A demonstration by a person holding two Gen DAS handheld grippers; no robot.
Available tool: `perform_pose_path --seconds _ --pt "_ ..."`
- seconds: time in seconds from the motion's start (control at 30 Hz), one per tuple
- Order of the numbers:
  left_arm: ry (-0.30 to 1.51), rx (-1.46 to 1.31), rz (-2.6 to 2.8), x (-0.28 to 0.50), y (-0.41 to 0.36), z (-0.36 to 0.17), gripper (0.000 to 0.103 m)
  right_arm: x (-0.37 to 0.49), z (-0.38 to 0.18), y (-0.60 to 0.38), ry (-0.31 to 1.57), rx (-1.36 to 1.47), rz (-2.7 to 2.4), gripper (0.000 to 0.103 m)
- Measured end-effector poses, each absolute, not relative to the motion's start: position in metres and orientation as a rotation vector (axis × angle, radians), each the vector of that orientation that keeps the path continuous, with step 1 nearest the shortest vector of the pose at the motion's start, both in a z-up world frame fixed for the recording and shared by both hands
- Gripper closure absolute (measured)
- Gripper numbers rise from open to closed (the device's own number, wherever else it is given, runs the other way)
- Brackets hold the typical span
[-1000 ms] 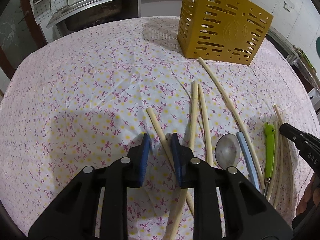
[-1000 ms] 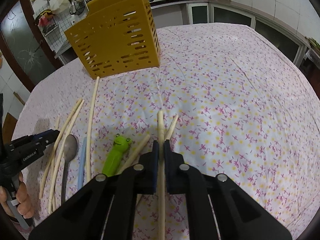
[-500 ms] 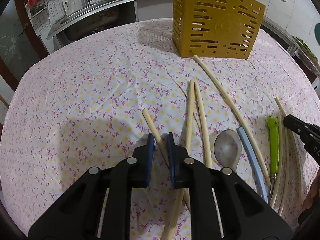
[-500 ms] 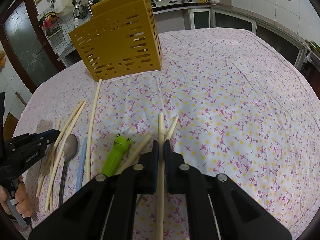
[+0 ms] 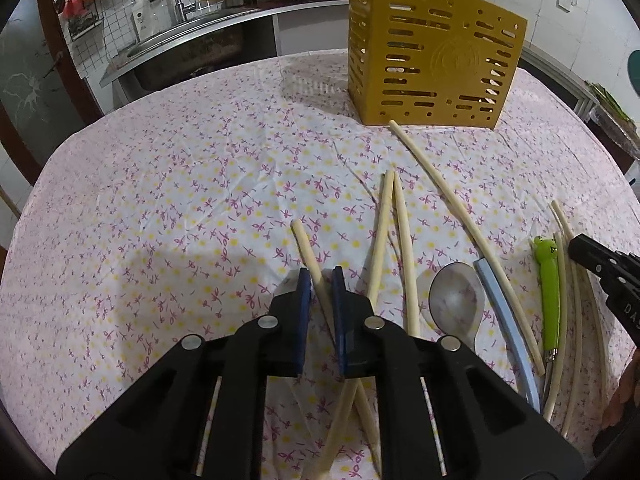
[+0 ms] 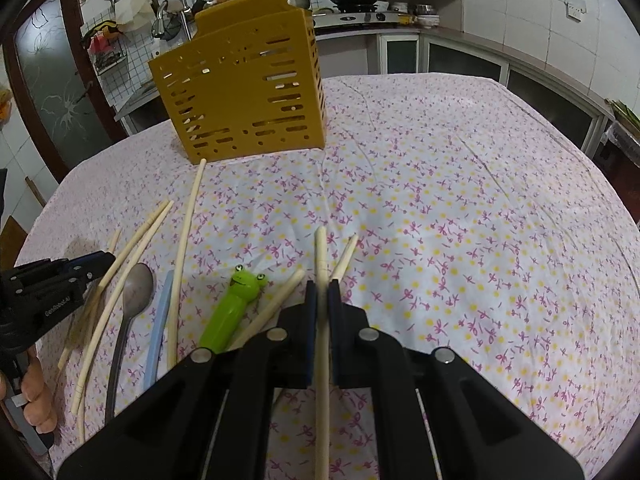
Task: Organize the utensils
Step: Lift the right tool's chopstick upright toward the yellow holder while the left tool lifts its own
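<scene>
The left gripper (image 5: pixel 319 280) is closing its jaws on a pale wooden chopstick (image 5: pixel 310 256) lying on the floral tablecloth (image 5: pixel 168 200); the right gripper (image 6: pixel 322 291) is pinched tight on another chopstick (image 6: pixel 321 252). Both sticks look light, stiff and smooth, liable to pivot if pinched near an end, so a mid-shaft grip suits carrying them to the yellow slotted holder (image 5: pixel 432 52).

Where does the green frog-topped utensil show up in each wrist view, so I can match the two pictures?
Left wrist view: the green frog utensil lies at the far right edge, among chopsticks, right of the spoon.
Right wrist view: the green frog utensil lies left of centre, just left of the right gripper, with the spoon further left.
Shared landmark: the yellow slotted holder, standing upright at the far side of the floral tablecloth.
</scene>
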State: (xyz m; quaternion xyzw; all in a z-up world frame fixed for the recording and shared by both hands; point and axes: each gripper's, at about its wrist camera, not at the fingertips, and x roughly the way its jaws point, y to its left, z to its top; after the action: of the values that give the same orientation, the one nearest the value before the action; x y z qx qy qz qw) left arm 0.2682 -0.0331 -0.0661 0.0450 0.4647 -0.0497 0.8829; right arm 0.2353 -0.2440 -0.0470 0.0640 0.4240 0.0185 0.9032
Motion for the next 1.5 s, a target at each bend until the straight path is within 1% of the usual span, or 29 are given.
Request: perform_pose_path --seconds 0.37,0.8,0.87,1.17,1.5 --pt "0.924 0.198 -0.175 0.264 -0.03 -0.067 0.094 0.233 -0.048 -0.24 0.867 0.129 0.015 0.097" --pt "0.922 0.165 -0.17 0.267 -0.028 -0.065 0.095 0.234 -0.046 -0.24 0.866 0.128 0.018 0.097" --pt "0.905 0.153 -0.166 0.265 -0.026 -0.061 0.096 0.232 -0.043 -0.243 0.849 0.14 0.018 0.097" --pt "0.839 0.06 -0.189 0.259 -0.014 -0.04 0.099 0.224 -0.027 -0.252 0.759 0.19 0.032 0.097" --pt "0.722 -0.029 -0.22 0.246 -0.003 -0.007 0.099 0.216 -0.01 -0.255 0.663 0.231 0.074 0.097"
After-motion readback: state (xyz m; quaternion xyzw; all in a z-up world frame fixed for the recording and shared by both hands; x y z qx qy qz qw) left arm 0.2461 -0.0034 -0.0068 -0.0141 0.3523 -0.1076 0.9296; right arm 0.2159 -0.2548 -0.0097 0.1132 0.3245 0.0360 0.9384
